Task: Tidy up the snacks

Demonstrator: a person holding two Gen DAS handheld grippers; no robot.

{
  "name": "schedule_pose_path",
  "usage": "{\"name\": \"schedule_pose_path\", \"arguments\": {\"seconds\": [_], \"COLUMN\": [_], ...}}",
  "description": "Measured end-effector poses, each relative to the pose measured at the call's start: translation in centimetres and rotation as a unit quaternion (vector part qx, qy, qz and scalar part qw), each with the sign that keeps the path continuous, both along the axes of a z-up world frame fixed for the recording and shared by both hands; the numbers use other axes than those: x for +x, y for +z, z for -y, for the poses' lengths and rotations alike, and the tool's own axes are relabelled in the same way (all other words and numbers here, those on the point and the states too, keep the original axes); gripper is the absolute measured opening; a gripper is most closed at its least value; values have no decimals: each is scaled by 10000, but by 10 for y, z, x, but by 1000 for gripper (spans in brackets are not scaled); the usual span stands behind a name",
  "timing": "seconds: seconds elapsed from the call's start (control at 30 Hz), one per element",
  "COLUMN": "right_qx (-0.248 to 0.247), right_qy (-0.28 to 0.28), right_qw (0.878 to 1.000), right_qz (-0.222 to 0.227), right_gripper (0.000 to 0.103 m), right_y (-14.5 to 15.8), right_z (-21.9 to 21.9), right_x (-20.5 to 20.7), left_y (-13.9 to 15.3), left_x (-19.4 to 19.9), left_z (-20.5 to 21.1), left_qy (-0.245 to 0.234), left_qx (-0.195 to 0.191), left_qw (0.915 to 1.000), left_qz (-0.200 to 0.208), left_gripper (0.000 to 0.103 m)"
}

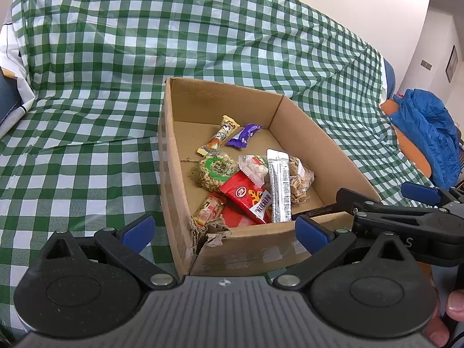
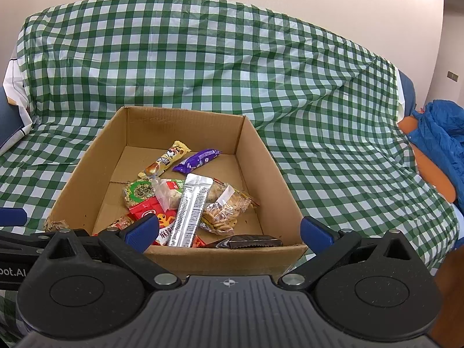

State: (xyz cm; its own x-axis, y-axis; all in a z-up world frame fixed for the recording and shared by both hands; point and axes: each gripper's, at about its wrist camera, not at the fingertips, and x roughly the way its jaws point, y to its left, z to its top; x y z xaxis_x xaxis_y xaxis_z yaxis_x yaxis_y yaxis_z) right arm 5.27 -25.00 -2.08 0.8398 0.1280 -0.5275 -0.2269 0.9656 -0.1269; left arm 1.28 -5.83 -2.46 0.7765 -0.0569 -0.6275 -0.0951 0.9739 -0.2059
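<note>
- We hold both grippers just in front of the cardboard box (image 2: 261, 174), which sits on the green checked cloth (image 2: 203, 58); the left gripper (image 1: 224, 229) and the right gripper (image 2: 229, 227) both have their fingers spread wide with nothing between them.
- We judge the task nearly or wholly done: every snack we can see lies inside the box, and no snack shows on the cloth around it.
- Counting inside the box, we find about nine packets:
- one yellow bar (image 2: 165, 159) and one purple bar (image 2: 197, 160) toward the far wall;
- one silver sachet (image 2: 188, 211) across the middle pile;
- one round green-labelled peanut cake (image 1: 216, 172), two clear bags of biscuits (image 2: 229, 211) and one red packet (image 1: 246, 200);
- one small red-and-clear wrapper (image 1: 208, 208) and one dark bar (image 2: 249, 241) against the near wall.
- Packets overlap, so more may be hidden beneath.
- What remains, if anything, we cannot tell.
</note>
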Motion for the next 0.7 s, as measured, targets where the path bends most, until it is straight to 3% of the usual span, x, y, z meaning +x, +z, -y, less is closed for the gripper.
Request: {"name": "schedule_pose_path", "arguments": {"seconds": [0.7], "right_qx": [9], "right_qy": [-23], "right_qw": [10000], "right_qz": [-29], "right_gripper": [102], "right_y": [0], "right_z": [1], "right_x": [0], "left_y": [2], "left_x": [1], "left_z": [2], "left_qy": [-5], "left_qx": [-23], "left_qw": [10000], "left_qz": [-10], "left_gripper": [103]}}
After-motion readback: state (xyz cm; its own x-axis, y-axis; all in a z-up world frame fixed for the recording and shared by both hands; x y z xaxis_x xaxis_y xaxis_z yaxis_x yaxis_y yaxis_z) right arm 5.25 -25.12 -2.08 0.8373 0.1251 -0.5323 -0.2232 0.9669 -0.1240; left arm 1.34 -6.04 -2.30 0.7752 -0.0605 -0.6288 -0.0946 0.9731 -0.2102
